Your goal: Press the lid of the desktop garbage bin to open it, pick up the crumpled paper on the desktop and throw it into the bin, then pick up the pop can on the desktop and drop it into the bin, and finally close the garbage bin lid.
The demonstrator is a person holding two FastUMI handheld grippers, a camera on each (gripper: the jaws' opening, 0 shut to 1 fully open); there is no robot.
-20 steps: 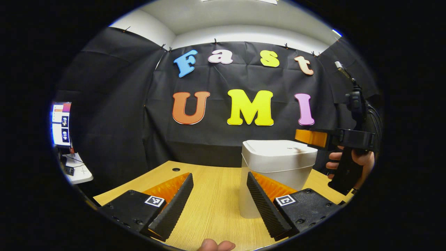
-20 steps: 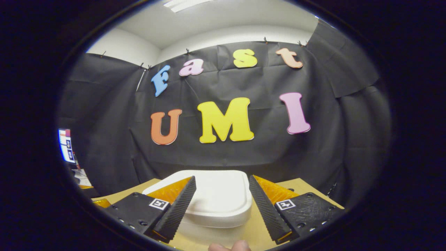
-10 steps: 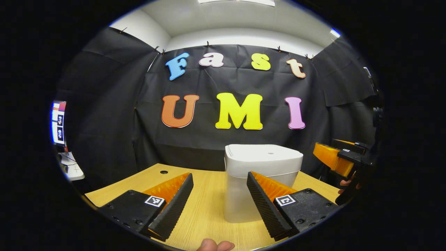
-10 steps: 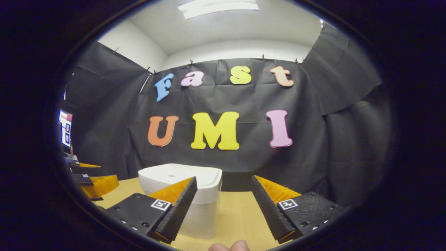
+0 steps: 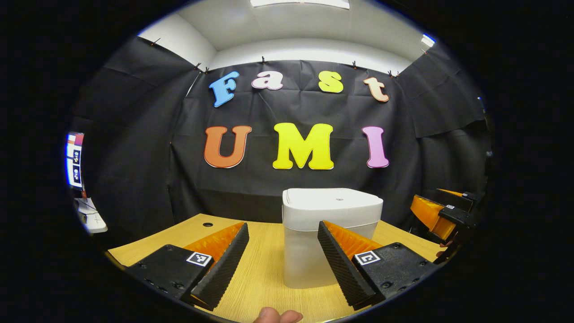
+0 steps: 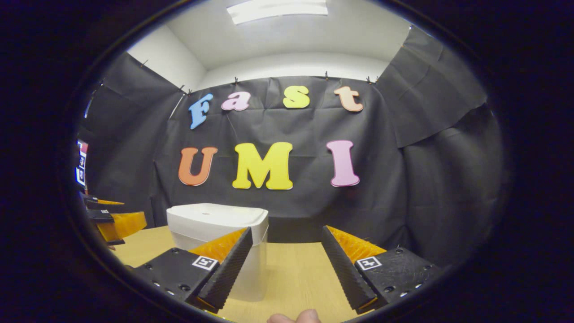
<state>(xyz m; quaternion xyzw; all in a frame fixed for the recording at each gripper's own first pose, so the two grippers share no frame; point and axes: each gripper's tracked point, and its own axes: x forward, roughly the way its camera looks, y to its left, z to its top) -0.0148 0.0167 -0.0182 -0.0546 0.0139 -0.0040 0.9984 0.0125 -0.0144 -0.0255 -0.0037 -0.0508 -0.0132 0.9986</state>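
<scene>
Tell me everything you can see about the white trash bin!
The white trash bin looks like smooth plastic, a boxy shape with rounded corners. Its body is narrower than the wider lid on top, which has a tiny dot near its middle. The lid is shut and flat. The bin stands upright on the wooden desk, in front of the black cloth wall. Nothing touches it; both hand-held grippers are apart from it and open.

smooth matt bin (image 5: 331, 233), seemingly plastic, wood-grain desktop (image 5: 264, 269), matt wrinkled cloth wall (image 5: 134, 148)
</scene>
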